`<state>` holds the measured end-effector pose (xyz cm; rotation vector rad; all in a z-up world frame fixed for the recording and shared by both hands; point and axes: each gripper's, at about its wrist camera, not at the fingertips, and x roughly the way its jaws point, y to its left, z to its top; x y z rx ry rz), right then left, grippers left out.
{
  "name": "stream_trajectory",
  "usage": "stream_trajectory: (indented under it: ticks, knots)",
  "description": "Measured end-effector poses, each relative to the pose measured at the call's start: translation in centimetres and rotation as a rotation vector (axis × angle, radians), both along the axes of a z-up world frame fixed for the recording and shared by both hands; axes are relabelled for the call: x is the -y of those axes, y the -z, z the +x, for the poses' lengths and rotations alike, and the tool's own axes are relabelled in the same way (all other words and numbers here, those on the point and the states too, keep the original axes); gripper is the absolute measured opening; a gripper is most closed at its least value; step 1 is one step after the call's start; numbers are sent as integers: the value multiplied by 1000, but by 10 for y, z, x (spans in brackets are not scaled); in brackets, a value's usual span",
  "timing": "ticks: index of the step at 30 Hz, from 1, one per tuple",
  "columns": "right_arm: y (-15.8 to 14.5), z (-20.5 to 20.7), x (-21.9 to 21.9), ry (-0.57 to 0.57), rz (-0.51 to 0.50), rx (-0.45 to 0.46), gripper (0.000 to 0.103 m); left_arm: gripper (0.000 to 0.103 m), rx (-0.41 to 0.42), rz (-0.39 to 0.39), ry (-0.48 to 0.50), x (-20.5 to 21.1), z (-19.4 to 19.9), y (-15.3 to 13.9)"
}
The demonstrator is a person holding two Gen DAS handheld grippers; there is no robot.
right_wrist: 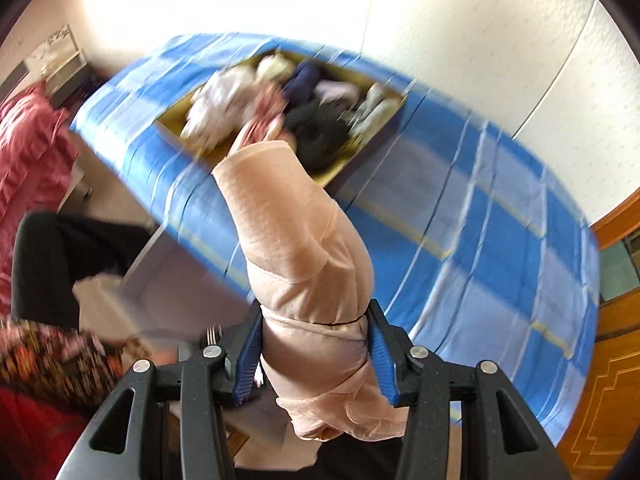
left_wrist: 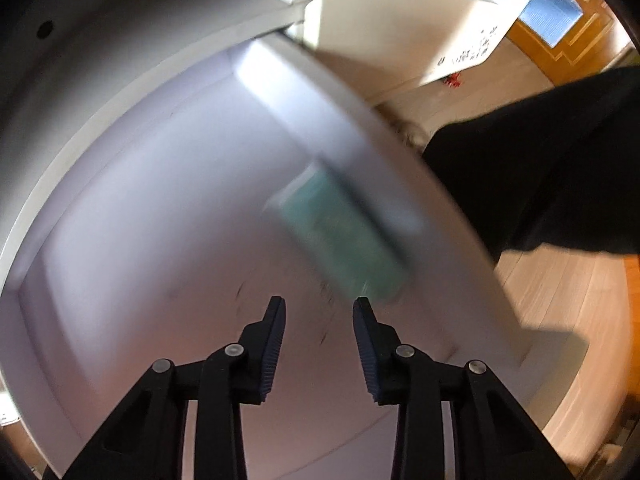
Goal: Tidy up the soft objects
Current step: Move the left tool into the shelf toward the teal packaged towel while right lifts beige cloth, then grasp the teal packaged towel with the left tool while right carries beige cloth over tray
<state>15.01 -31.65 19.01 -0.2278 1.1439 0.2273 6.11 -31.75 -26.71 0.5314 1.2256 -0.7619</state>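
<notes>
Our right gripper (right_wrist: 314,344) clamps a peach garment (right_wrist: 296,240); our left gripper (left_wrist: 319,308) hangs narrowly parted, empty, above a blurred teal packet (left_wrist: 340,240) in a white drawer (left_wrist: 140,200).

Between my right fingers (right_wrist: 256,344) hangs a garment (right_wrist: 296,240); beyond them, a box (right_wrist: 374,142) of clothes (right_wrist: 280,100) lies on the bed (right_wrist: 500,220).

Below the left tongs (left_wrist: 319,308) a pale drawer floor (left_wrist: 160,216) lies open and bare, bounded by its white walls (left_wrist: 60,184). A blurred green packet (left_wrist: 344,236) sits against the right wall, just ahead of the tips. A black sleeve (left_wrist: 552,168) blocks the right side. Under the right tongs (right_wrist: 316,344) (filled by a peach garment (right_wrist: 296,240)) the blue checked bed (right_wrist: 500,208) is clear, apart from a box of clothes (right_wrist: 280,104).
</notes>
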Motion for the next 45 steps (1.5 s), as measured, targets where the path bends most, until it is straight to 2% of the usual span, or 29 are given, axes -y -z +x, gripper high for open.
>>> stream_trajectory:
  ticks: [6,11,14,19,24,29,30,31,32,33,37,40,43,45]
  knots:
    - [-16,51,-8,15,-22,34,48,36,50,-6,-27,19,7,13]
    - [-16,80,-23,5,-19,54,48,47,18,-68,-83,15,24,18]
    - [-8,94,-36,-4,-25,56,48,48,-17,-89,-108,15,26,21]
    - [1,107,-47,-7,-22,59,48,49,-23,-90,-108,13,34,25]
    - [3,110,-51,-8,-35,67,48,44,-57,-101,-120,-4,43,24]
    - [3,112,-54,-7,-38,73,48,44,-41,-70,-127,-10,50,30]
    - [3,112,-54,-6,-39,75,48,35,-32,-41,-132,-15,51,33]
    - [3,113,-54,-4,-42,77,48,27,-19,37,-131,-21,53,41]
    - [3,113,-55,-5,-40,78,48,27,46,61,-117,-28,53,40]
    - [2,114,-54,-2,-35,78,48,28,53,60,-106,-36,55,40]
    - [0,117,-55,4,-17,86,48,29,10,26,-188,-68,70,40]
    - [3,123,-57,16,7,78,48,30,-12,-96,-255,-84,77,28]
    - [6,130,-57,45,34,70,48,37,7,-148,-289,-94,75,17]
    - [8,136,-56,72,43,72,48,50,-15,-216,-294,-90,73,10]
